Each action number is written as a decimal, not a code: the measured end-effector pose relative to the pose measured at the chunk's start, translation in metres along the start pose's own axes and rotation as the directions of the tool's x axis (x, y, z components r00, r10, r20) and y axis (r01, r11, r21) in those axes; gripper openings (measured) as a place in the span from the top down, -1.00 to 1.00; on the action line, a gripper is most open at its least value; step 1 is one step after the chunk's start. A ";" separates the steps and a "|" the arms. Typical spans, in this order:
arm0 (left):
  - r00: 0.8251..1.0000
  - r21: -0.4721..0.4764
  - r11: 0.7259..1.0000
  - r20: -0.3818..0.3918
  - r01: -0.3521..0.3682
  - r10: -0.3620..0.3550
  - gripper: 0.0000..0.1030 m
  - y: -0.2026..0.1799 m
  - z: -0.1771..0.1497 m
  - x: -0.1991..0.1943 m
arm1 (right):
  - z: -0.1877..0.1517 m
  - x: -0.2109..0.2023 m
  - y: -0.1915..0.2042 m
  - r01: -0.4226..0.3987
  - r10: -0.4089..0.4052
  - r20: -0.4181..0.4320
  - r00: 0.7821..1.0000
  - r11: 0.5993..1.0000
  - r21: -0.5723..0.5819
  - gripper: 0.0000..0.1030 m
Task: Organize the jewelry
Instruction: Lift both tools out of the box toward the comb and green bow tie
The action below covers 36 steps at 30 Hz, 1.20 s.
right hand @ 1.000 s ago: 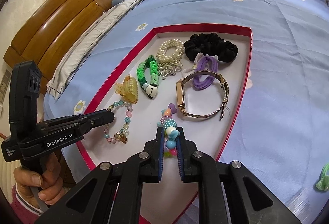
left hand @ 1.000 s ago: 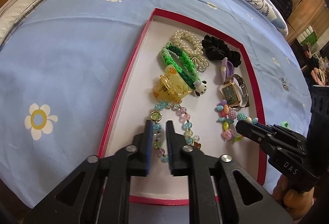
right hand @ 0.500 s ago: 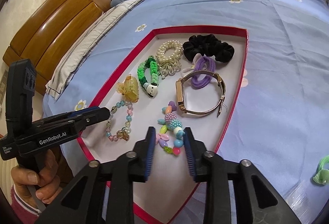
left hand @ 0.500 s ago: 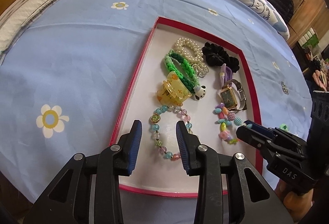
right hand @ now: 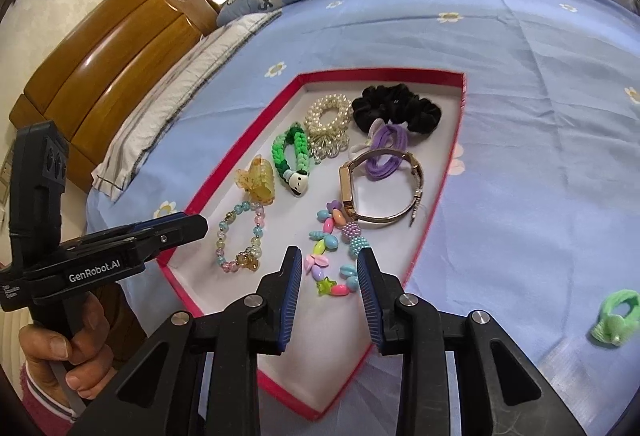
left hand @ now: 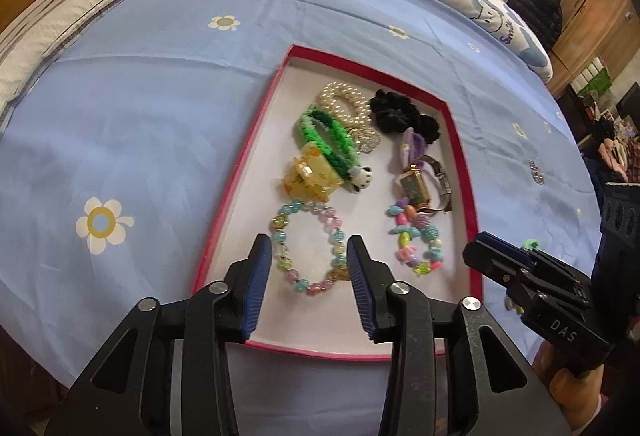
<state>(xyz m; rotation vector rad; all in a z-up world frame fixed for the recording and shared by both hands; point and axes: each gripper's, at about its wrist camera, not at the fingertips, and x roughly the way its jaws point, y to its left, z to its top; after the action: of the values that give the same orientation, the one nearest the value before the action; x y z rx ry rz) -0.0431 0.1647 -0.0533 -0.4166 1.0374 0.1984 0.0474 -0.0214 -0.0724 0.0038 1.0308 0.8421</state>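
A red-rimmed tray [left hand: 240, 171] [right hand: 380, 73] with a white floor lies on the blue bedsheet. A pastel glass-bead bracelet [left hand: 289, 209] [right hand: 224, 236] lies flat near the tray's front left. My left gripper [left hand: 309, 248] hovers above it with its jaws opening, and the pads touch nothing. Beside it lies a colourful plastic-bead bracelet [left hand: 432, 234] [right hand: 354, 242]. My right gripper [right hand: 330, 256] stands open over that one, clear of the beads. Each gripper shows at the edge of the other's view: the left gripper [right hand: 188, 226] and the right gripper [left hand: 480, 250].
Farther back, the tray holds a yellow claw clip [left hand: 312, 175], a green braided tie with a panda [left hand: 324, 135], a pearl tie [left hand: 344, 103], a black scrunchie [left hand: 396, 111], a purple tie [right hand: 386, 151] and a gold watch [right hand: 346, 187]. A green hair tie [right hand: 612, 320] lies on the sheet at right. A wooden headboard [right hand: 120, 47] stands behind.
Both grippers were nearly shut on their bracelets; they have opened and let go. Both have drawn up and back, and the bracelets now lie flat in the tray.
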 end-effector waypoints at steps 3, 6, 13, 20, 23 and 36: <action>1.000 0.013 1.000 0.004 0.020 -0.020 0.24 -0.009 -0.002 -0.005 | -0.003 -0.016 -0.006 0.005 -0.005 0.021 1.000 1.000 0.012 0.38; 0.999 0.034 0.999 0.002 0.042 -0.043 0.24 -0.022 -0.005 -0.008 | -0.010 -0.036 -0.020 0.028 -0.030 0.049 0.998 0.999 0.036 0.32; 0.996 0.094 0.992 -0.009 0.088 -0.088 0.16 -0.056 -0.011 -0.012 | -0.030 -0.082 -0.071 0.091 -0.107 0.097 0.989 0.983 0.156 0.26; 0.993 0.157 0.980 -0.033 0.120 -0.116 0.16 -0.088 -0.021 -0.013 | -0.048 -0.122 -0.116 0.138 -0.183 0.149 0.972 0.954 0.268 0.20; 0.990 0.184 0.973 -0.052 0.138 -0.130 0.16 -0.103 -0.027 -0.011 | -0.055 -0.134 -0.128 0.145 -0.201 0.164 0.966 0.942 0.304 0.18; 0.975 0.269 0.940 -0.132 0.210 -0.180 0.16 -0.159 -0.043 0.003 | -0.079 -0.142 -0.155 0.147 -0.214 0.152 0.965 0.920 0.363 0.18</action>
<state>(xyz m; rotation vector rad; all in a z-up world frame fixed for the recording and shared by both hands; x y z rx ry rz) -0.0195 0.0030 -0.0368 -0.2701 1.1023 -0.1507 0.0489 -0.2463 -0.0671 0.2821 0.9717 0.4707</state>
